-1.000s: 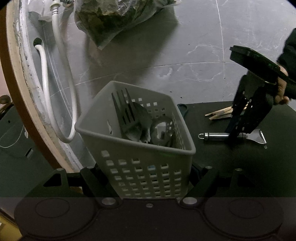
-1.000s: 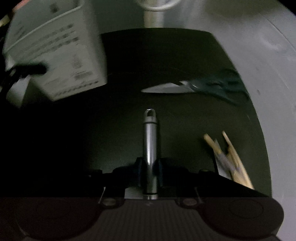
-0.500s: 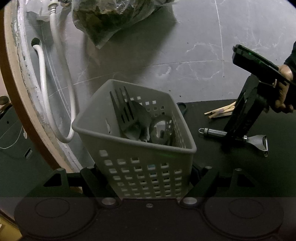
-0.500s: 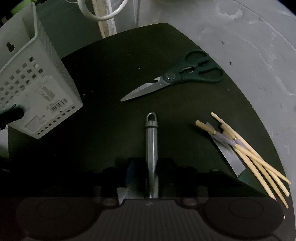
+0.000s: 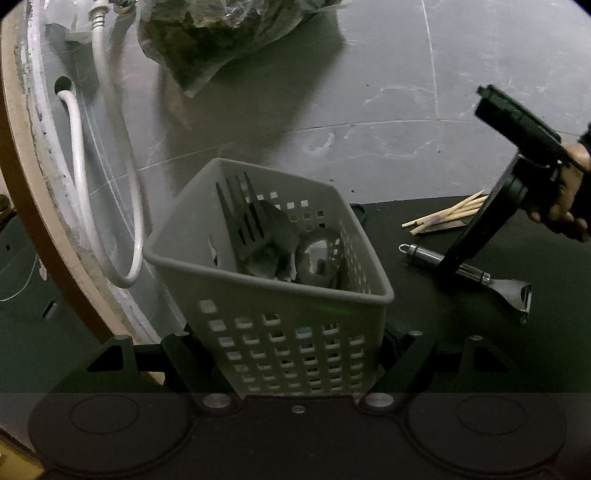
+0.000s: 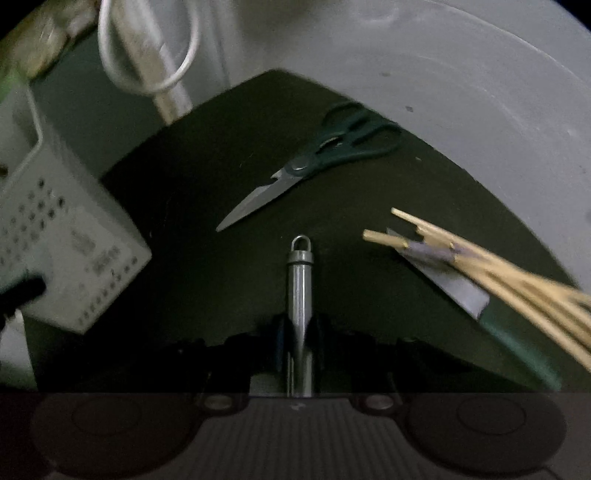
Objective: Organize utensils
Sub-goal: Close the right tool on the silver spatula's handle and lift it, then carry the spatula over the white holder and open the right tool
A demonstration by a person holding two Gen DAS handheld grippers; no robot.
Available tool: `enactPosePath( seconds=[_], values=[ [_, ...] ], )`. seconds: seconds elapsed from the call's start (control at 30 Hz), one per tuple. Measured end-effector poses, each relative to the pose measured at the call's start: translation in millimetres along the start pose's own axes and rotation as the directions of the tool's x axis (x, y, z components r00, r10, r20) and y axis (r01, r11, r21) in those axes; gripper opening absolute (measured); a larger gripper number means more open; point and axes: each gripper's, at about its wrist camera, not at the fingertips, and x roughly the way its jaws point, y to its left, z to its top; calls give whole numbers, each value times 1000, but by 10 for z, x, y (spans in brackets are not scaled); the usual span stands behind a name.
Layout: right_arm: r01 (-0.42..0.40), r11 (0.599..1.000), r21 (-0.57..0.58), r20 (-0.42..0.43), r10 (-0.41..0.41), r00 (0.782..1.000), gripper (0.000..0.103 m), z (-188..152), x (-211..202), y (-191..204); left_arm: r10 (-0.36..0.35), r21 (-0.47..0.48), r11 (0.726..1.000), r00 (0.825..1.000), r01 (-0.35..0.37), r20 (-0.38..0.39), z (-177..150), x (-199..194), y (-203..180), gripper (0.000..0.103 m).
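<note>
In the left wrist view, the left claw (image 5: 295, 354) clamps the lower walls of a pale perforated basket (image 5: 280, 325), its fingers pressed against the two sides, and the basket is tilted. Inside stand a dark slotted spatula (image 5: 240, 218) and other dim utensils that are hard to tell apart. To the right, on a dark mat (image 5: 517, 354), lies a metal peeler (image 5: 476, 275) with its ring end toward the basket and its blade end to the right. The right claw (image 5: 448, 271), held by a person's hand (image 5: 565, 195), comes down onto the peeler's handle. A bundle of chopsticks (image 5: 443, 218) lies just behind. The grey table (image 5: 369, 110) carries a clear bag (image 5: 221, 33) of dark contents, and a white hose (image 5: 110, 166) loops at the left.

In the right wrist view, the right claw (image 6: 299, 332) is closing on the peeler's handle (image 6: 300, 288), which sits between the two fingers and points ahead. Green-handled scissors (image 6: 306, 173) lie beyond on the mat (image 6: 207, 221), blades shut. The chopsticks (image 6: 498, 273) lie to the right over a small grey slip. The basket (image 6: 55, 229) shows blurred at the left.
</note>
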Motion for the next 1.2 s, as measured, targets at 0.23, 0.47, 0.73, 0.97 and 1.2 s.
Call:
enactPosePath(
  seconds=[0.23,0.47,0.73,0.97,1.2],
  values=[
    [-83,987,137,236,49,970,19,-387,-317,-8,-44,30,999,999,44,6,4,22,56,80],
    [-105,969,225,461,-11,887,19,-779,-611,130,-112,76,991,994,111,5,22,80,148,80],
    [-106,919,379,611,-162,775,19,-1065,-855,336,-200,135,971,980,198,0,56,170,299,80],
    [-86,885,457,693,-294,658,19,-1060,-1120,560,-280,194,943,960,272,17,71,259,415,80],
    [-40,895,445,777,-363,515,19,-841,-1685,897,-339,238,916,940,322,35,46,307,498,80]
  ],
)
